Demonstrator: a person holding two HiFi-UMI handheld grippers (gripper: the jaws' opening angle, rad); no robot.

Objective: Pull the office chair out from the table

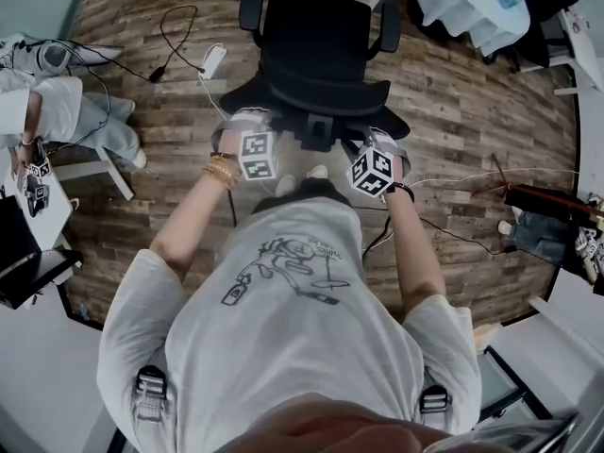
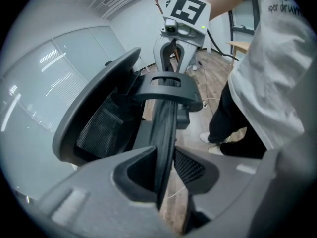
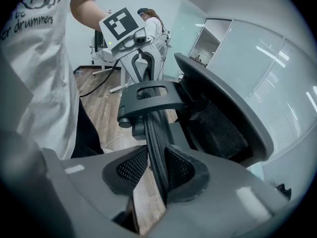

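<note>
Head view: office chair (image 1: 316, 45) is standing whole at 12 o'clock.
Left gripper (image 2: 166, 170): is pinching the mesh backrest (image 2: 166, 125) edge.
Right gripper (image 3: 159, 175): is pinching the same edge.

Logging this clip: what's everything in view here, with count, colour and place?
office chair: one, black, centre, ahead of the wearer
floor: one, brown wood planks, under everything
power strip: one, white, on the floor left of the chair
cable: one, black, looped on the floor, upper left
seated person: one, light clothes, left edge
left tongs: one, grey, shut on the chair's backrest edge
right tongs: one, grey, shut on the same backrest edge
</note>
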